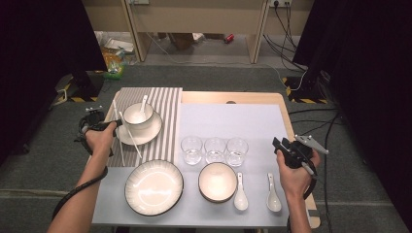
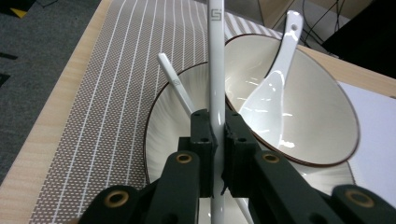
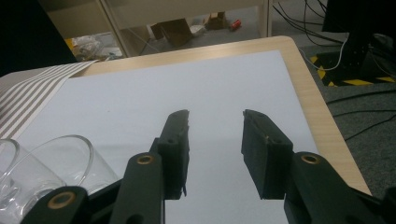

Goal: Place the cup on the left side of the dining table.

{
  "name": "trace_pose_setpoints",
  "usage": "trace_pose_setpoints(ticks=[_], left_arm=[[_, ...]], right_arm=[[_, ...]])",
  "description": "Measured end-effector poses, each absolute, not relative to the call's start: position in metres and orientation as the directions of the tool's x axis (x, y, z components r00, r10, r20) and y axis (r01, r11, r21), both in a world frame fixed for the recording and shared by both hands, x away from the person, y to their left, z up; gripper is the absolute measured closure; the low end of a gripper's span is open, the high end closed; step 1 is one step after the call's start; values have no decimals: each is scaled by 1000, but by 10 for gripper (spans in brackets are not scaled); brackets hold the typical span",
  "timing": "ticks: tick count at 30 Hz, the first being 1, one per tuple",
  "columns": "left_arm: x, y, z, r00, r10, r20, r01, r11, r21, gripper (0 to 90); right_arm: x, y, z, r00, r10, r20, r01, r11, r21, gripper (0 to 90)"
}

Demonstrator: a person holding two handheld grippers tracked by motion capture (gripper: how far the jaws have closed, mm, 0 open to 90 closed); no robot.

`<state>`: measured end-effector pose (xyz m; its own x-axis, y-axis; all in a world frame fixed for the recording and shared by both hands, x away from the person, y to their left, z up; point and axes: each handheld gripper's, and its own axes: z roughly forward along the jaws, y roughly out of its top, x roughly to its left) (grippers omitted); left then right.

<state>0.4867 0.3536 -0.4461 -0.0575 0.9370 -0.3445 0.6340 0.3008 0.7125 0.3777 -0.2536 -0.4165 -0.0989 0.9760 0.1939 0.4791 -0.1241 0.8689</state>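
My left gripper [image 1: 116,124] is at the left edge of the striped placemat [image 1: 167,121], shut on a white chopstick [image 2: 215,70] that runs upright between its jaws. That chopstick [image 1: 121,148] stands next to a white bowl [image 2: 322,107] holding a white spoon [image 2: 275,84]; the bowl sits on a small plate [image 2: 161,126]. A second chopstick [image 2: 175,84] lies slanted across the plate's rim. My right gripper [image 1: 281,142] hovers at the right side of the white mat [image 3: 187,88]. In its own view, the right gripper [image 3: 215,121] is open with nothing between its jaws.
Three empty glasses [image 1: 214,149] stand in a row mid-table; two of them [image 3: 60,158] show left of the right jaws. Near the front edge are a large plate [image 1: 154,187], a bowl [image 1: 217,182] and two spoons [image 1: 240,194] [image 1: 273,194]. Cables lie on the floor beyond.
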Motion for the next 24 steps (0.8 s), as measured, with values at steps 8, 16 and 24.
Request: trace_pose_setpoints(ticks=[8, 16, 24], left_arm=[[496, 354, -458, -126, 928, -350, 640, 345, 687, 832], [499, 354, -467, -159, 926, -344, 649, 360, 670, 828], [499, 354, -471, -179, 922, -344, 648, 374, 663, 813]], right_arm=[[379, -250, -418, -111, 976, 188, 479, -113, 870, 619], [379, -250, -419, -118, 977, 180, 485, -101, 869, 619], [380, -249, -420, -118, 975, 186, 486, -107, 867, 619]])
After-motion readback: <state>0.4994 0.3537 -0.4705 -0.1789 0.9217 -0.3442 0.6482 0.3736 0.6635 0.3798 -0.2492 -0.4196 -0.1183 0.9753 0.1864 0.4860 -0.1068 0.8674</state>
